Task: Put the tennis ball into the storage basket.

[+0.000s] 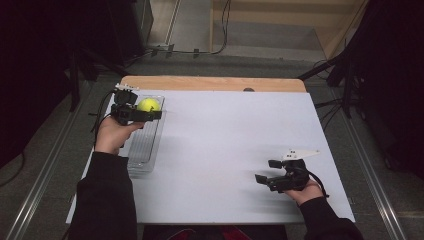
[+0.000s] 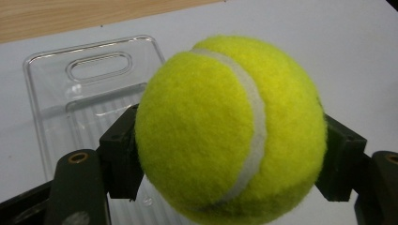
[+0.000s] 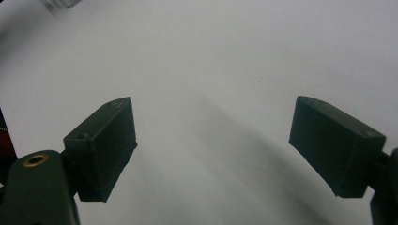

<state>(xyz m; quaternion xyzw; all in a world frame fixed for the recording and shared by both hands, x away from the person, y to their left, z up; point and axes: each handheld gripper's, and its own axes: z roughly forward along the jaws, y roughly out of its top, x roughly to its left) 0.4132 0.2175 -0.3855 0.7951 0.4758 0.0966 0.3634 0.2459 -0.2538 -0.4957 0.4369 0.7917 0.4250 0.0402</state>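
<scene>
Fuzzy yellow-green felt tennis ball [image 2: 230, 131] is sitting clamped across its middle in the left gripper [image 1: 150, 114] above the clear plastic tray [image 1: 145, 150]; light, springy, grippy; right gripper [image 1: 267, 171] is gaping empty.

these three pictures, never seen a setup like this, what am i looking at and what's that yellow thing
A person sits at a table with a white top and holds a two-jawed tool in each hand. The wide picture comes from a camera above the table. The other two come from small cameras riding on the tools, each looking along its own black jaws.

The left hand-held gripper is shut on a yellow tennis ball, with one jaw pressing on each side. It holds the ball above a clear plastic tray that lies at the table's left edge. The right hand-held gripper hovers over bare tabletop with its jaws wide apart and nothing between them.
</scene>
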